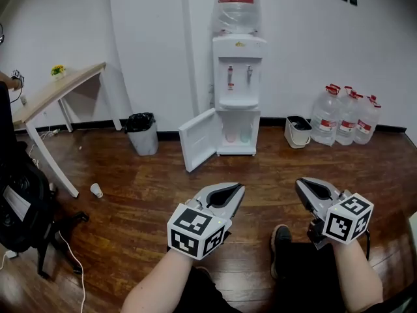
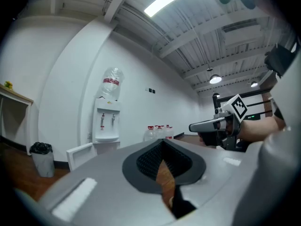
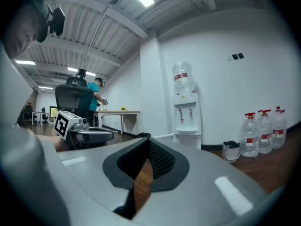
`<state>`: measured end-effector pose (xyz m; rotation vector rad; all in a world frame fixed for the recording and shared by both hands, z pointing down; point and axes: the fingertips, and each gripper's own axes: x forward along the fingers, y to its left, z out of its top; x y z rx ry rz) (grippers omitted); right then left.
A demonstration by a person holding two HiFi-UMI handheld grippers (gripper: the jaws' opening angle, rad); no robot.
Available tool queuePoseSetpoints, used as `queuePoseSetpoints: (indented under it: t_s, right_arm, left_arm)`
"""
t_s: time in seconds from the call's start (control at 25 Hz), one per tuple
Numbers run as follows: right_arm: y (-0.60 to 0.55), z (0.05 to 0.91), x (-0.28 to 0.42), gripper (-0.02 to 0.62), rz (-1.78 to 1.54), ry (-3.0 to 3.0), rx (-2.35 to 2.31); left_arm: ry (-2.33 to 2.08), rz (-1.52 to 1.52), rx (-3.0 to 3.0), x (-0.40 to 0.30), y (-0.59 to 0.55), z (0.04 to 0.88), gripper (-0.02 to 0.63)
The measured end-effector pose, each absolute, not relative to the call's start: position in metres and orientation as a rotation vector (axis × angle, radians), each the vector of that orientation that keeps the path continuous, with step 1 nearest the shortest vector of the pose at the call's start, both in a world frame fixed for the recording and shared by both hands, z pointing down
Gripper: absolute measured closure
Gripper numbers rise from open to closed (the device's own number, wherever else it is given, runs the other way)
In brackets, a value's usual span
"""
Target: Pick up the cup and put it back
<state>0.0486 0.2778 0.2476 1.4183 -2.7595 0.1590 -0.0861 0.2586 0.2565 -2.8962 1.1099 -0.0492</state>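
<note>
A small white cup (image 1: 96,190) lies on the wooden floor at the left, far from both grippers. Two more cups, pinkish (image 1: 229,136) and greenish (image 1: 245,135), stand in the open lower cabinet of the water dispenser (image 1: 238,77). My left gripper (image 1: 240,188) (image 2: 163,144) hovers low in front of me with its tips together and nothing between them. Beside it, my right gripper (image 1: 300,182) (image 3: 148,141) is shut and empty. Both point toward the dispenser, well short of it.
The dispenser's white cabinet door (image 1: 197,139) swings open to the left. A bin with a black bag (image 1: 142,133) stands left of it, with a white bucket (image 1: 298,131) and several water bottles (image 1: 345,115) to the right. A table (image 1: 58,83) and a black chair (image 1: 19,207) fill the left side.
</note>
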Motion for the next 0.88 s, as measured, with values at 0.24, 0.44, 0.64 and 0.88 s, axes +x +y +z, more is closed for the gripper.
queuePoseSetpoints:
  t_s: [0.24, 0.44, 0.64, 0.88]
  right_arm:
    - [0.253, 0.254, 0.050, 0.594, 0.209, -2.838, 1.394]
    - [0.222, 0.249, 0.045, 0.594, 0.119, -2.861, 1.342]
    - [0.194, 0.248, 0.046, 0.594, 0.107, -2.879, 1.304]
    - [0.172, 0.242, 0.064, 0.594, 0.067, -2.891, 1.309]
  left_arm:
    - [1.138, -0.093, -2.865, -0.082, 0.248, 0.264, 0.488]
    - [1.267, -0.080, -2.848, -0.096, 0.217, 0.273, 0.488]
    - [1.346, -0.086, -2.833, -0.097, 0.195, 0.286, 0.488]
    - [1.431, -0.114, -2.867, -0.088, 0.170, 0.254, 0.488]
